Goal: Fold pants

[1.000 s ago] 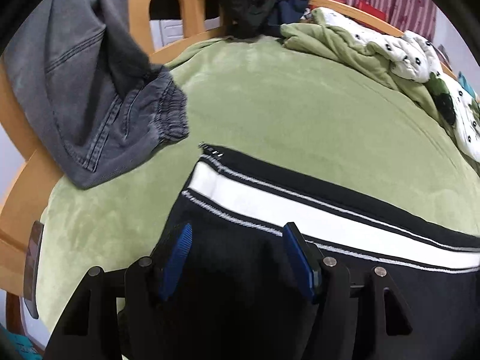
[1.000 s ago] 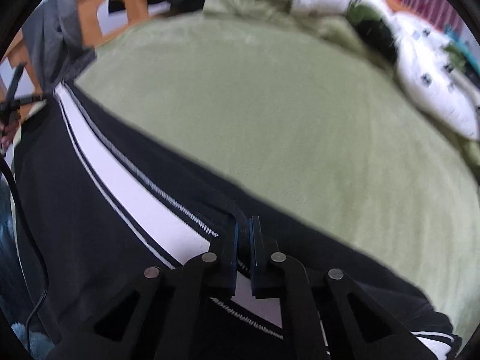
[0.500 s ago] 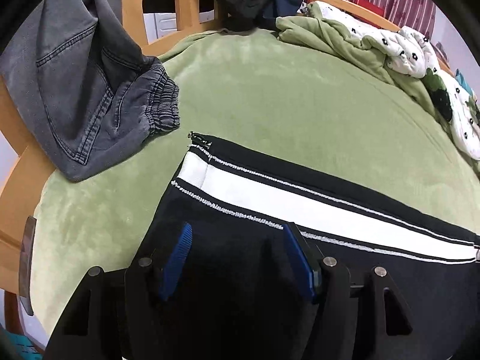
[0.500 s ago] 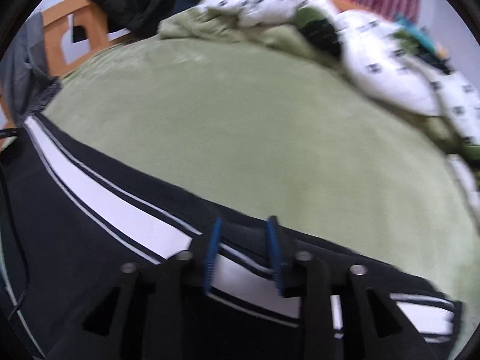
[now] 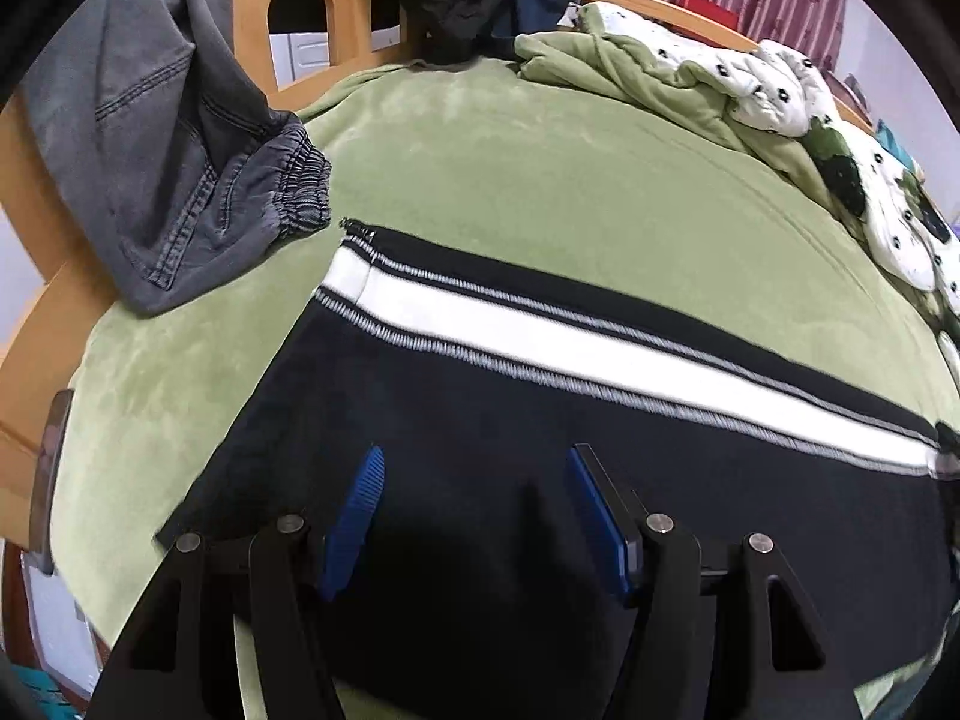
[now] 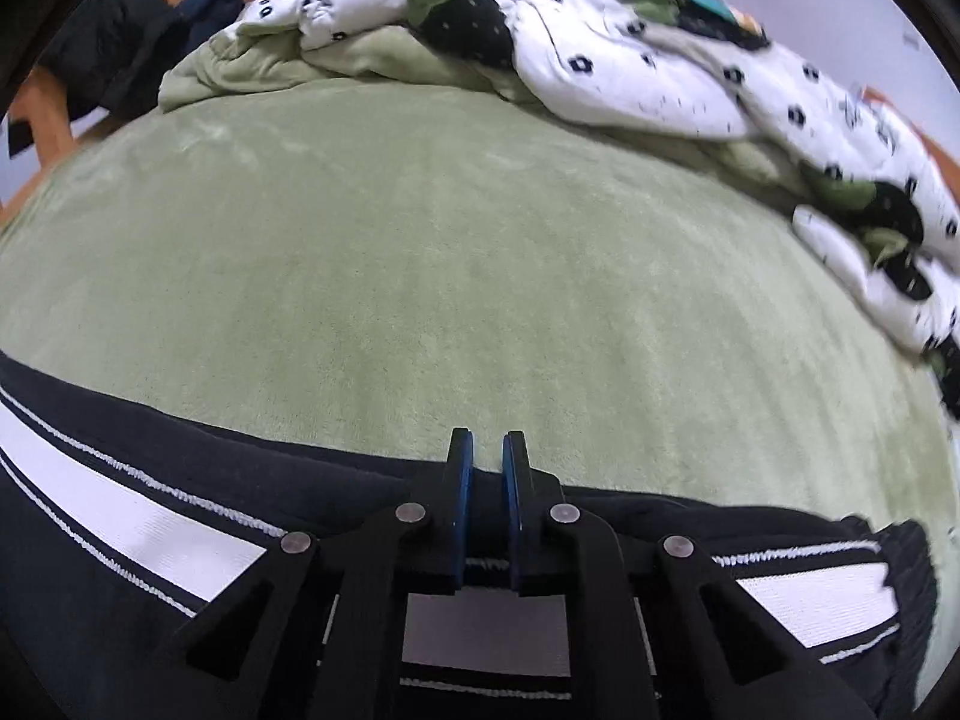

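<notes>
Left tongs [image 5: 471,495] angled downward, jaws half spread, right tongs [image 6: 486,474] angled downward, jaws nearly together

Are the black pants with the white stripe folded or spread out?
Spread out: the black pants lie long and flat across the green bed cover. Layers cannot tell.

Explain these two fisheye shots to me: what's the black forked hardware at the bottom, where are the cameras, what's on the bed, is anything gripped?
No robot arm here: a person holds a two-finger gripper in each hand, with a fisheye camera on each looking along its fingers.

Left-wrist view: the left gripper is open above the black pants, with their white side stripe running across. No cloth is pinched.

Right-wrist view: the right gripper has its blue pads close together, shut at the pants' far edge. Whether cloth is actually pinched cannot be told.

The pants lie on a green bed cover. Grey jeans hang over the wooden bed frame, and a white patterned quilt is bunched at the far side.
</notes>
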{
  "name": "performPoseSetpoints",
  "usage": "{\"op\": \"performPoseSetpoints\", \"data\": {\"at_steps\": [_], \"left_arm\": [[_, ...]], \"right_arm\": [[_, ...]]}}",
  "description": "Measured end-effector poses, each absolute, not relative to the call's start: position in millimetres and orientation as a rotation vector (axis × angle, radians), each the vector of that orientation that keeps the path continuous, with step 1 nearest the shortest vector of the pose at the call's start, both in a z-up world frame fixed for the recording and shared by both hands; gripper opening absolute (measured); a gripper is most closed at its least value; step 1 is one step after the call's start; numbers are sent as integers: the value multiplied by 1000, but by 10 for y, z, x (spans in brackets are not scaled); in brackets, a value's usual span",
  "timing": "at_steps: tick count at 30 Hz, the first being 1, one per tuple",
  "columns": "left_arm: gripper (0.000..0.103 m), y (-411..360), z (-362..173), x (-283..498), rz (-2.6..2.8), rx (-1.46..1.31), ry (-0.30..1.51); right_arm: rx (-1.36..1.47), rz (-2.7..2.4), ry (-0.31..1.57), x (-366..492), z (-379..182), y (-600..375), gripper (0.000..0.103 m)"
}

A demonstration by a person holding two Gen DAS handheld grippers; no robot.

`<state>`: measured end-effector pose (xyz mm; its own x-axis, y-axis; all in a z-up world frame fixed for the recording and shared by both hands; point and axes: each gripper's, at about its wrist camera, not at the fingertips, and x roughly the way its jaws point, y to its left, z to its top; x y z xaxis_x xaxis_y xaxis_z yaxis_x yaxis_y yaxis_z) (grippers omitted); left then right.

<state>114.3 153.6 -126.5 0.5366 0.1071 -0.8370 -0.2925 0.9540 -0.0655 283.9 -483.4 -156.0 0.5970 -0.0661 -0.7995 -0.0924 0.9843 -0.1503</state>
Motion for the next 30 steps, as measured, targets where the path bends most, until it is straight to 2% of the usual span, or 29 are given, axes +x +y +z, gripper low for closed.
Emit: {"op": "performPoseSetpoints", "data": {"at_steps": [2, 4, 6, 8, 11, 16, 22, 24, 25, 26, 30], "left_arm": [[61, 1549, -1232, 955, 212, -230, 968], [61, 1567, -1223, 767, 178, -262, 963], [61, 1554, -1230, 560, 140, -289, 965], [61, 1551, -1249, 331, 106, -329, 960], [61, 1569, -1389, 29, 27, -436, 976], [61, 1641, -1684, -65, -69, -647, 977], [60, 1547, -2040, 264, -177, -901, 943], [54, 1471, -2024, 322, -125, -835, 893], [32, 1483, -1983, 329, -66, -781, 868], [27, 1547, -1940, 322, 53, -705, 852], [29, 2040, -1967, 382, 78, -770, 832]], "right_arm": [[-137, 32, 915, 2726, -1434, -4783, 9], [-84, 19, 892, 2605, -1267, -4693, 14], [-49, 7, 891, 2513, -1116, -4562, 27], [-25, 14, 863, 2375, -948, -4379, 32], [-17, 31, 819, 2183, -679, -4035, 47], [1, 136, 790, 1942, -338, -3420, 47], [55, 239, 877, 1795, -267, -2958, 47], [28, 230, 870, 1727, -311, -2857, 47], [12, 225, 874, 1705, -348, -2824, 47], [3, 217, 883, 1692, -385, -2808, 47], [23, 192, 906, 1657, -474, -2845, 47]]}}
